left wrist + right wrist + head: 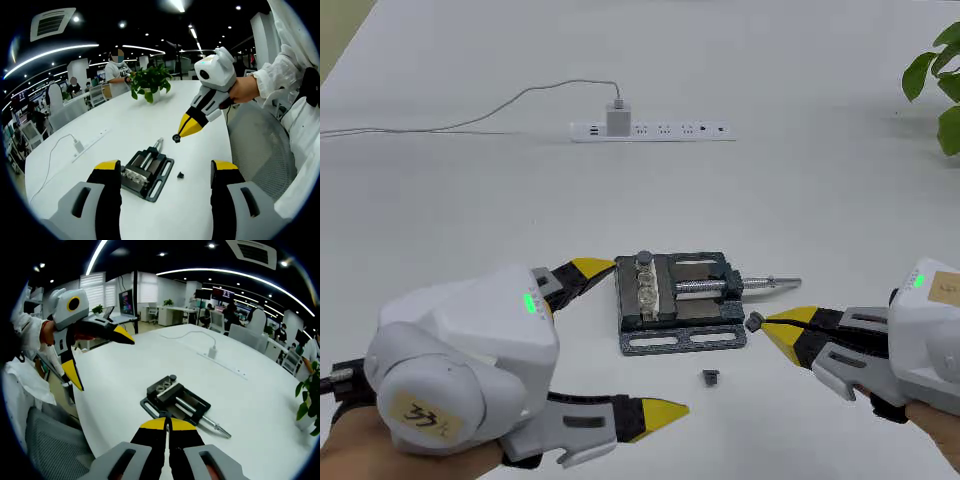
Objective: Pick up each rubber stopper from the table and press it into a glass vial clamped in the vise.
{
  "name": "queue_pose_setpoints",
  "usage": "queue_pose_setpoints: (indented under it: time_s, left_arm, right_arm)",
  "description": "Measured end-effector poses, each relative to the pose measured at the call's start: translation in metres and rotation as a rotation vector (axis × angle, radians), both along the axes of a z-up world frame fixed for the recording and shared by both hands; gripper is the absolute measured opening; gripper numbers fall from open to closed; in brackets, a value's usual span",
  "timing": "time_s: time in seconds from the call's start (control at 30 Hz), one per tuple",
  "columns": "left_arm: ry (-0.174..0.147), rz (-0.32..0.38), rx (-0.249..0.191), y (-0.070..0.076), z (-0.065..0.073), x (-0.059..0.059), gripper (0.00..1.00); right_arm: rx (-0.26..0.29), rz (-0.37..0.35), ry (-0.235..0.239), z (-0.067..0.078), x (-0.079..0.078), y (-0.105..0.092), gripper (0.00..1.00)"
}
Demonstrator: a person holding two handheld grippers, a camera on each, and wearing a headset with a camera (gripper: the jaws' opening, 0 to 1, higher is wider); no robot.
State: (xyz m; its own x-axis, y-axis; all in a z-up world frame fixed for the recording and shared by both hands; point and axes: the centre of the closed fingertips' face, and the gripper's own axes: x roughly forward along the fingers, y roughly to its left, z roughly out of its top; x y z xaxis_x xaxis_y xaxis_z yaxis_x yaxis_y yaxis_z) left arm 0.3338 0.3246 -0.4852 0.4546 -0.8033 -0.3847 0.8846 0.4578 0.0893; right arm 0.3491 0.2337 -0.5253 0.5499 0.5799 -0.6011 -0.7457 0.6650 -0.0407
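Observation:
A dark vise [692, 338] stands mid-table, and a row of clear glass vials [646, 292] is clamped in its jaws. The far vial carries a dark stopper [643, 258]. My right gripper [770, 324] hovers just right of the vise, shut on a small dark rubber stopper [754, 322]; the left gripper view shows that stopper [176, 138] at its yellow tips. Another loose stopper [710, 377] lies on the table in front of the vise. My left gripper [626, 340] is wide open near the vise's left side, with nothing between its jaws.
The vise's screw handle [770, 284] sticks out to the right. A white power strip [652, 130] with a charger and cable lies at the back. A leafy plant [940, 80] stands far right. A mesh chair [260, 145] is beside the table.

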Motion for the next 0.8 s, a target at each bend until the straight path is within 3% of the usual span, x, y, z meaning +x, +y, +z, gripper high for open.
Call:
queue_pose_setpoints:
  time_s: [0.03, 0.2, 0.37, 0.53, 0.7, 0.8]
  left_arm:
    - [-0.022, 0.003, -0.016, -0.003, 0.005, 0.002, 0.69]
    - [-0.05, 0.017, -0.05, -0.01, 0.018, 0.004, 0.59]
    - [-0.048, 0.025, -0.105, -0.017, 0.029, 0.005, 0.46]
    - [-0.054, 0.023, -0.133, -0.022, 0.035, 0.006, 0.41]
    - [-0.058, 0.019, -0.16, -0.024, 0.041, 0.006, 0.24]
    - [-0.062, 0.024, -0.169, -0.024, 0.044, 0.007, 0.22]
  right_arm:
    - [0.008, -0.009, -0.002, 0.005, -0.001, 0.003, 0.0]
    - [0.052, -0.035, -0.014, 0.025, -0.005, 0.014, 0.0]
    - [0.114, -0.054, -0.022, 0.045, -0.009, 0.027, 0.0]
    - [0.132, -0.049, -0.044, 0.058, -0.011, 0.036, 0.0]
    - [0.162, -0.051, -0.05, 0.07, -0.013, 0.042, 0.0]
    - [0.18, -0.052, -0.055, 0.076, -0.013, 0.046, 0.0]
